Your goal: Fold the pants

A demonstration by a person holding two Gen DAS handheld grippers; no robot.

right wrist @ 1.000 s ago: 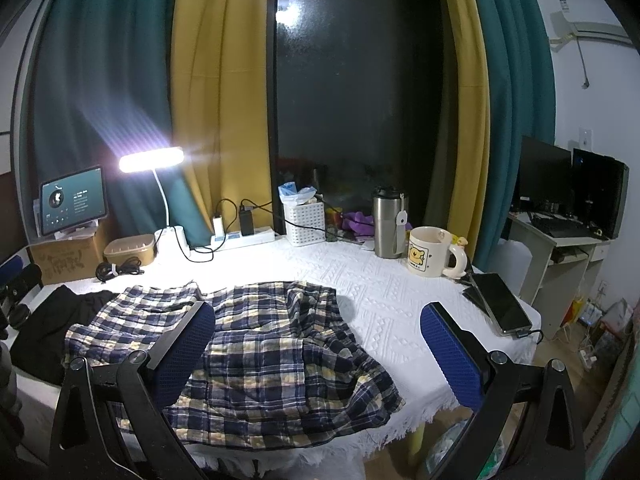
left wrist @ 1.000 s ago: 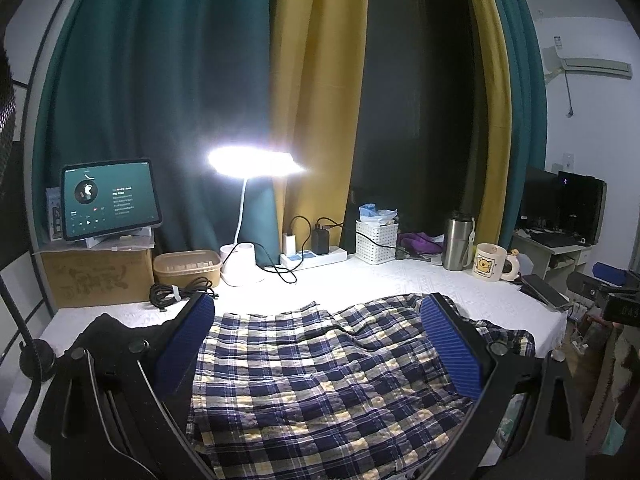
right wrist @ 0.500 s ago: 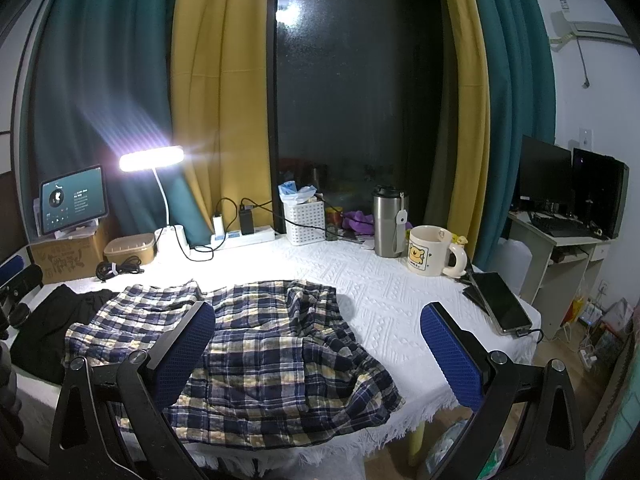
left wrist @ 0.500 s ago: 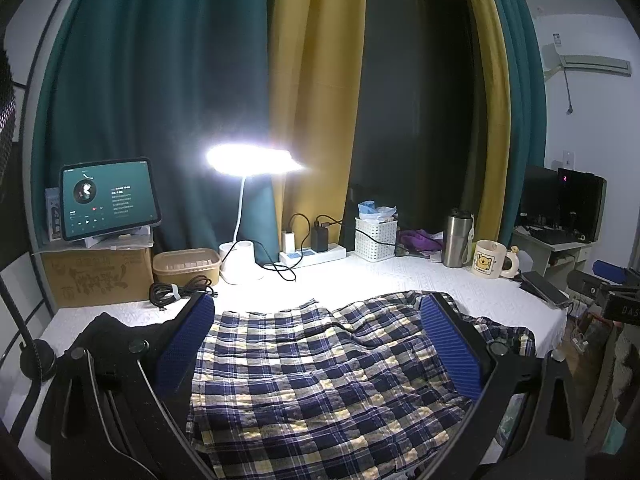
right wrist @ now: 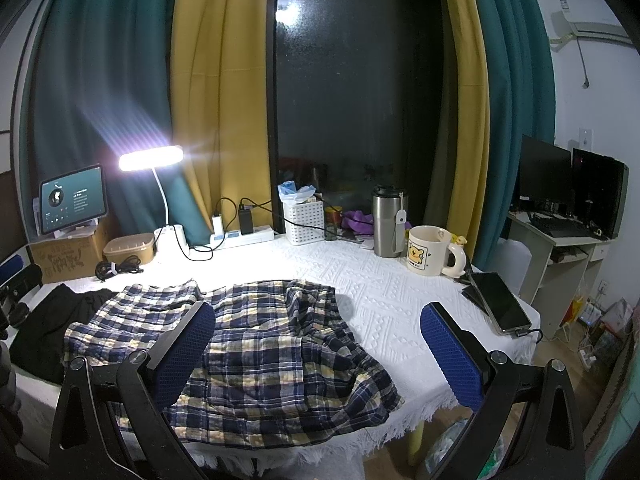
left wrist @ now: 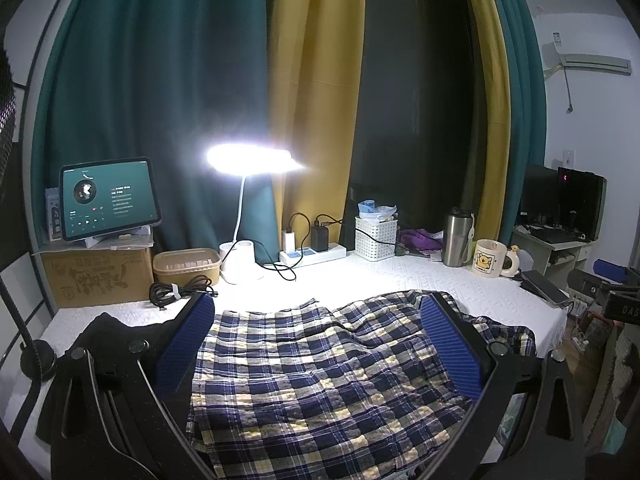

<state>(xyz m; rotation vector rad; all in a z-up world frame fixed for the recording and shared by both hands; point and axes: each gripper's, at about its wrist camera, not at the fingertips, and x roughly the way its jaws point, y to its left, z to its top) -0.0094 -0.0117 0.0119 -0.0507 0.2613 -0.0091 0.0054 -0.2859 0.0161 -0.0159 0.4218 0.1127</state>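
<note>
Scanning from the left edge, we see a black garment point(right wrist: 52, 320) beside the plaid pants point(right wrist: 256, 352), which lie rumpled and spread flat across the lower middle of the white-covered desk point(right wrist: 400, 304). We hold our left claw point(left wrist: 316, 344) above the pants, jaws spread wide and empty. Further right, our right claw point(right wrist: 318, 350) also gapes empty, its right pad over bare cloth near a phone point(right wrist: 500, 300).
</note>
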